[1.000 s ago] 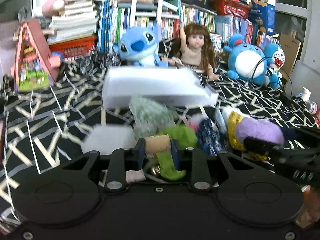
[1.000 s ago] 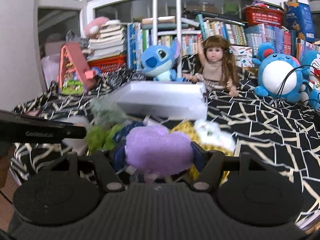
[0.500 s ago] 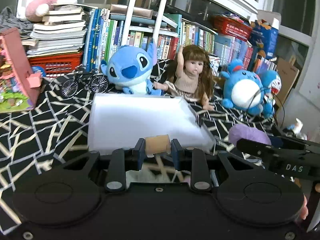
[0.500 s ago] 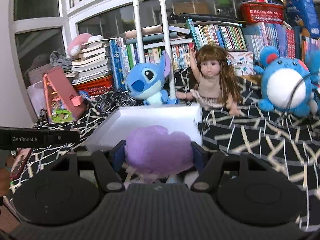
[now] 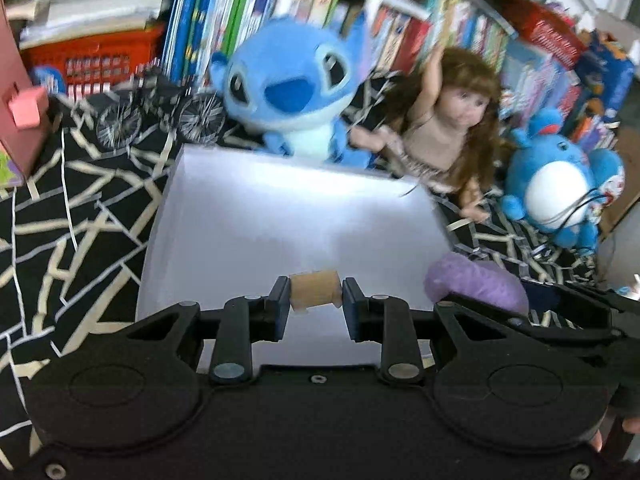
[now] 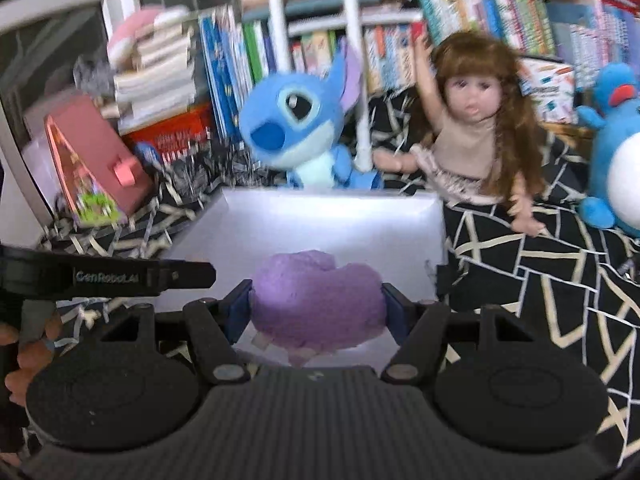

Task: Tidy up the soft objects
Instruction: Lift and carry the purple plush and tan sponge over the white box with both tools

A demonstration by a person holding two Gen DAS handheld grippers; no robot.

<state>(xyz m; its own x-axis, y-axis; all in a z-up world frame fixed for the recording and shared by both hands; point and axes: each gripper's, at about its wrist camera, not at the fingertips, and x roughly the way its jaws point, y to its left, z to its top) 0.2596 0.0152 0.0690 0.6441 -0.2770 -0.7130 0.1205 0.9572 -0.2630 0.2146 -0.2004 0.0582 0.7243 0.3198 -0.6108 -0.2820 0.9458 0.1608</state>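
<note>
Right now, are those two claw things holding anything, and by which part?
Left hand-held gripper pinches a small tan piece by its ends; right hand-held gripper squeezes a purple plush by its sides.

A: Left gripper (image 5: 315,299), own view: matte black housing, two round raised discs on top, silver pivot pins on the linkage arms, small screws along the edge. Blue finger pads (image 5: 279,305).

B: Right gripper (image 6: 316,307) differs: ribbed dark-grey centre panel between its discs, same silver pins, same blue pads.

A: Markings?

B: White "GenRobot.AI" lettering along the left gripper's black side, seen from the right wrist. A fingertip at that edge wears a blue band.
</note>
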